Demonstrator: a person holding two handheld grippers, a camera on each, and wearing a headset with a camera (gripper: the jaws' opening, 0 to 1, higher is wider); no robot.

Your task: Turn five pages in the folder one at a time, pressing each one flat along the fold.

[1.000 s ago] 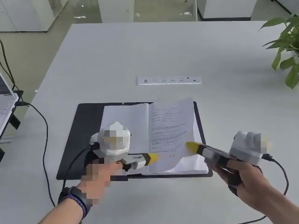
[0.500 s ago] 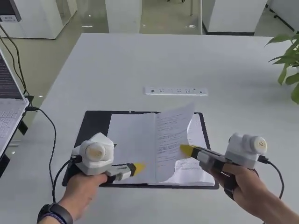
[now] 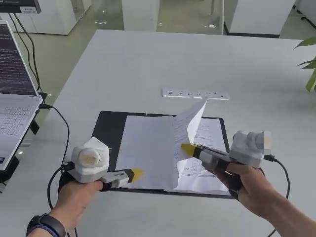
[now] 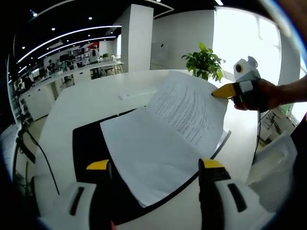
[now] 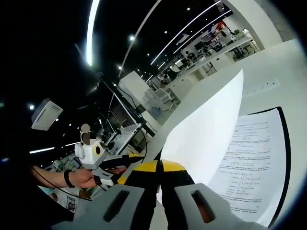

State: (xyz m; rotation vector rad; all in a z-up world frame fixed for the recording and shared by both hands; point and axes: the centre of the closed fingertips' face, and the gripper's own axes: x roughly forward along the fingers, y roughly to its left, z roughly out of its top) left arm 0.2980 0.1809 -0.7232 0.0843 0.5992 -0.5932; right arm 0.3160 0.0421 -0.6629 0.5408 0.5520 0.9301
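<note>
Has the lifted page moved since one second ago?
Yes. Pinched by the right gripper, the page has swung up and leftward over the folder, uncovering its right half more.

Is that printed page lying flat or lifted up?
Lifted: the page stands up from the folder, pinched in the right gripper.

Black folder (image 3: 106, 138); white page (image 3: 190, 122), black-printed; pale grey table (image 3: 138, 64).
</note>
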